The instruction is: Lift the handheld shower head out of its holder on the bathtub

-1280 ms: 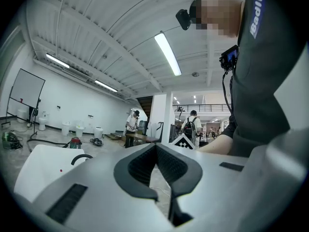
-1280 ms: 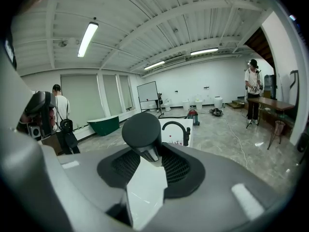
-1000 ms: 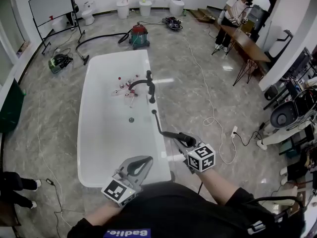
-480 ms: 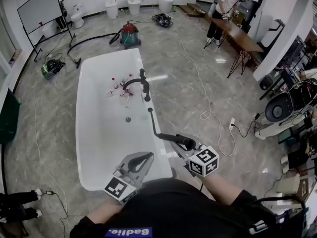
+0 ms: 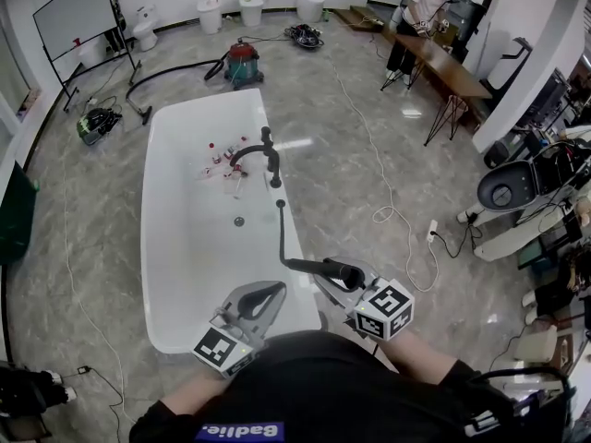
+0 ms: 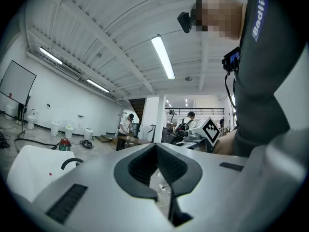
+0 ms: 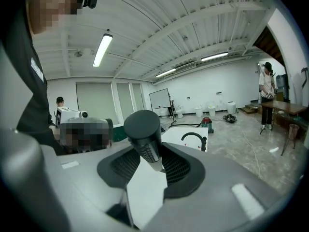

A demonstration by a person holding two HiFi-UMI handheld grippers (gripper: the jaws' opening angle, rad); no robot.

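Bathtub (image 5: 185,284) first: it is white and long and stands free on the grey floor, and we place everything else by it. Our right gripper (image 5: 343,273) is at the bathtub's right rim, toward the near end. Its jaws stand partly apart, clamped on the black handle of the shower head (image 5: 323,268). In the right gripper view the ribbed handle rises between the dark pads (image 7: 179,168), and both press on it. The shower head lies roughly level across that rim. Its black hose (image 5: 282,233) climbs from a fitting on the rim, just on the near side of the black faucet (image 5: 266,155) that arches over the bathtub's inside. Our left gripper (image 5: 265,297) hovers over the bathtub's near end with its tips together and nothing held. Small bottles (image 5: 222,162) lie inside the bathtub under the faucet. A red vacuum cleaner (image 5: 242,63) stands beyond the bathtub's far end.
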